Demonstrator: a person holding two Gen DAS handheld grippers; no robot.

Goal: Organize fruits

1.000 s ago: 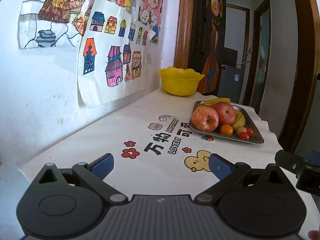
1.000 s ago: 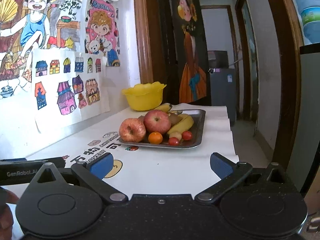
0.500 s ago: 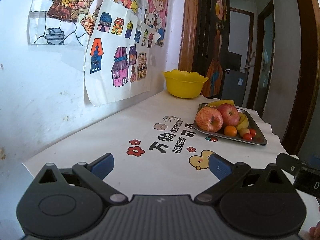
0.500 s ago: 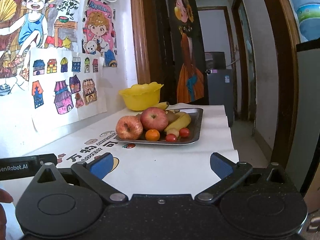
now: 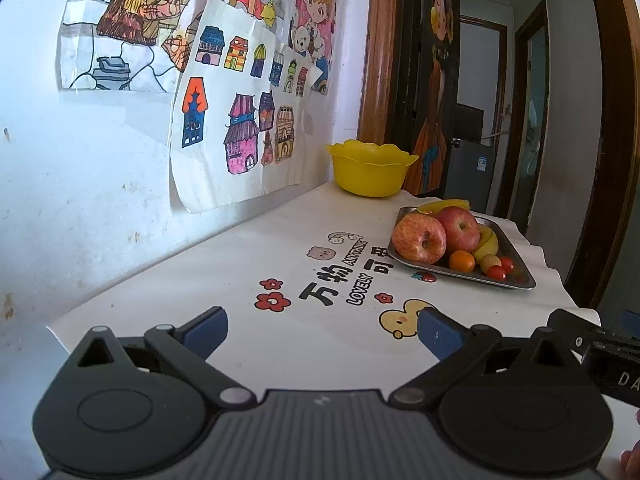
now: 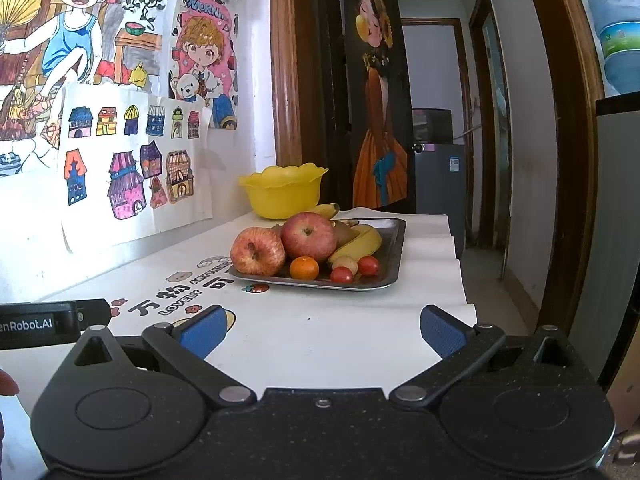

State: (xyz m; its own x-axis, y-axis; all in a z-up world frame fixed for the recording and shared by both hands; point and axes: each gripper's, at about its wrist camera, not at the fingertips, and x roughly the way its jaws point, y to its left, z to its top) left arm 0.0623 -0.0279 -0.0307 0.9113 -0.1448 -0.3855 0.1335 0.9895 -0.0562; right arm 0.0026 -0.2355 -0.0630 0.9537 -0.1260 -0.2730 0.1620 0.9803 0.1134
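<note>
Both wrist views low over the table (image 5: 240, 248), facing forward, sharing the fruit tray (image 6: 394, 248) ahead

a table (image 5: 240, 264) against the wall, covered by a white cloth (image 6: 320, 332) printed with red flowers, a yellow duck and black lettering, its far edge hanging in ripples; directly on the cloth, a yellow scalloped bowl (image 6: 282, 192) at the back by the wall, and just in front of it a metal tray (image 6: 394, 248) heaped with fruit

Bright, soft daylight, sharp focus, strong fisheye bending and dark corners.
</note>
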